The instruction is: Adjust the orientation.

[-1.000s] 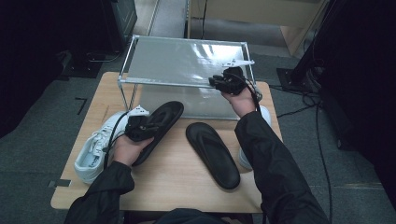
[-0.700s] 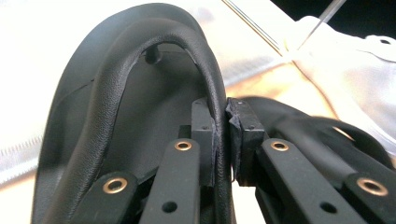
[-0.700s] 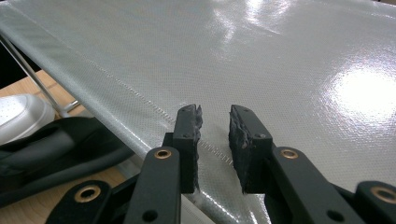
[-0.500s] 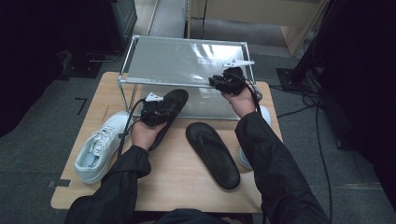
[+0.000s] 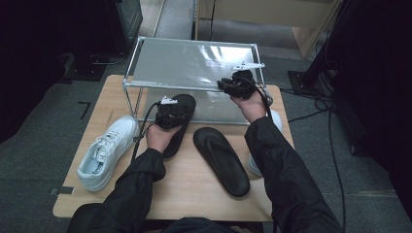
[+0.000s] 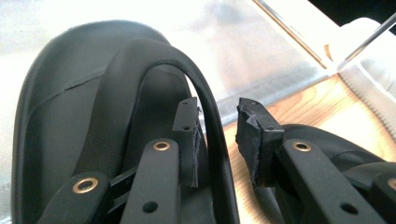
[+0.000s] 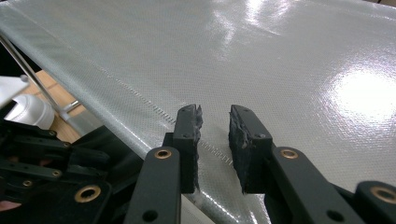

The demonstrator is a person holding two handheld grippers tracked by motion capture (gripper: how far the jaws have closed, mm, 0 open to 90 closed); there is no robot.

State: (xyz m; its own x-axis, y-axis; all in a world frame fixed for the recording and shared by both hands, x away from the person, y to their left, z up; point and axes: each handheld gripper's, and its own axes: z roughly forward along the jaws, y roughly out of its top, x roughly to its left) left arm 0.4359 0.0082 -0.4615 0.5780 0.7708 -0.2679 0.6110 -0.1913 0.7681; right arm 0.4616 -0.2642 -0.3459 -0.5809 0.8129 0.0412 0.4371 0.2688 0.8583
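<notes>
Releasing the black flip-flop (image 5: 178, 121) onto the lower tier of the shoe rack (image 5: 194, 63): the left gripper (image 6: 219, 140) is sitting over its strap (image 6: 187, 70) with the jaws just having been opening, and the strap is running through the gap between them, pads no longer clamping it. The toe end is lying under the rack's front rail, the heel is hanging back over the wooden table (image 5: 194, 194). To do this well, I'd be opening wider before backing off so the pads aren't snagging the strap and dragging the sandal out. The right gripper (image 7: 214, 149) is hovering over the rack's top shelf, jaws slightly apart, nothing between them. The second flip-flop (image 5: 221, 160) is lying just beside on the table, the white sneaker (image 5: 107, 150) to the left.
</notes>
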